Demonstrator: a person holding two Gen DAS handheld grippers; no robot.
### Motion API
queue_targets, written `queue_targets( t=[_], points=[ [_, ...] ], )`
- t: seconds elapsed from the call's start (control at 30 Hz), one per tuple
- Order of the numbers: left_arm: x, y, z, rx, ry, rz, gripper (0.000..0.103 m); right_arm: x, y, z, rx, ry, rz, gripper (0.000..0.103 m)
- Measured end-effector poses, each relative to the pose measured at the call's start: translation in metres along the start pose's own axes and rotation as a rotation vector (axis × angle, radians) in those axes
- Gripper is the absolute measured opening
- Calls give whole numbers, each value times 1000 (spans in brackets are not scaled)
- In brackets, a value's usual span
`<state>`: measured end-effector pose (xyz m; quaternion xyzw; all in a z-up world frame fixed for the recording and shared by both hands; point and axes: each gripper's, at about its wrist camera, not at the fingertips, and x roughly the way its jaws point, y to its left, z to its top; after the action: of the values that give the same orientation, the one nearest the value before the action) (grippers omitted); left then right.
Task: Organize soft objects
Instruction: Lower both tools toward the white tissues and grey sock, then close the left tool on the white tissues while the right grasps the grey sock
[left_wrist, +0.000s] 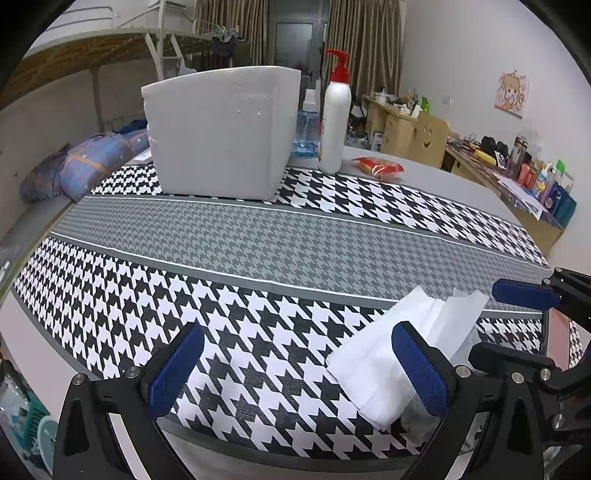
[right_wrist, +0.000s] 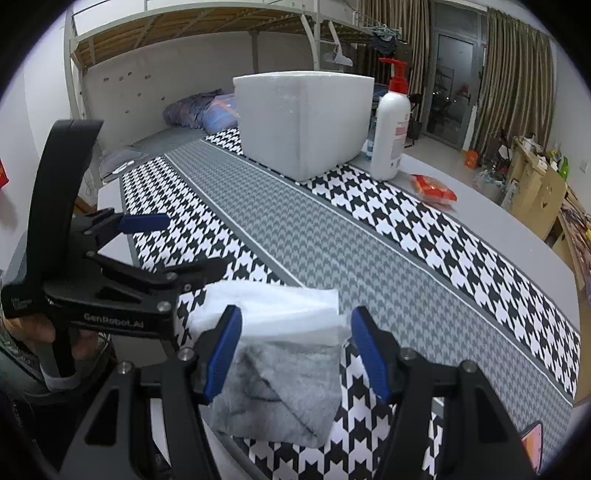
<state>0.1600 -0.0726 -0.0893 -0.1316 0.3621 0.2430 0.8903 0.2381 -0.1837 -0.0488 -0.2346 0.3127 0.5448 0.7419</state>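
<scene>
Because the soft pile, a thin white folded tissue sheet lying on a fuzzy grey folded cloth, sits at the near edge of the black-and-white houndstooth table mat, both tools flank it: right gripper spread wide around it, left gripper released beside it, nothing grasped; white foam box far back likely the destination.

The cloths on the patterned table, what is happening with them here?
A person holds two grippers over a pile of soft cloths at the near edge of the houndstooth table mat. The right gripper is open around a grey towel, with a white cloth just behind it. The left gripper is open beside them, holding nothing. A white foam box stands at the far end.
</scene>
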Motion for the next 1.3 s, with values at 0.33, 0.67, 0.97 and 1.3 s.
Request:
queue_targets(
  t=[0.33, 0.67, 0.97, 1.3],
  points=[
    [6, -10, -7, 29, 36, 16, 95, -2, -4, -11, 16, 13, -1, 66],
    [22, -18, -14, 60, 106, -4, 68, 0, -8, -15, 27, 20, -4, 66],
    [21, -30, -14, 141, 90, -26, 29, 0, -9, -18, 37, 24, -5, 66],
    [21, -31, -14, 147, 95, -93, 1, -1, -8, -17, 43, 23, 1, 66]
  ],
)
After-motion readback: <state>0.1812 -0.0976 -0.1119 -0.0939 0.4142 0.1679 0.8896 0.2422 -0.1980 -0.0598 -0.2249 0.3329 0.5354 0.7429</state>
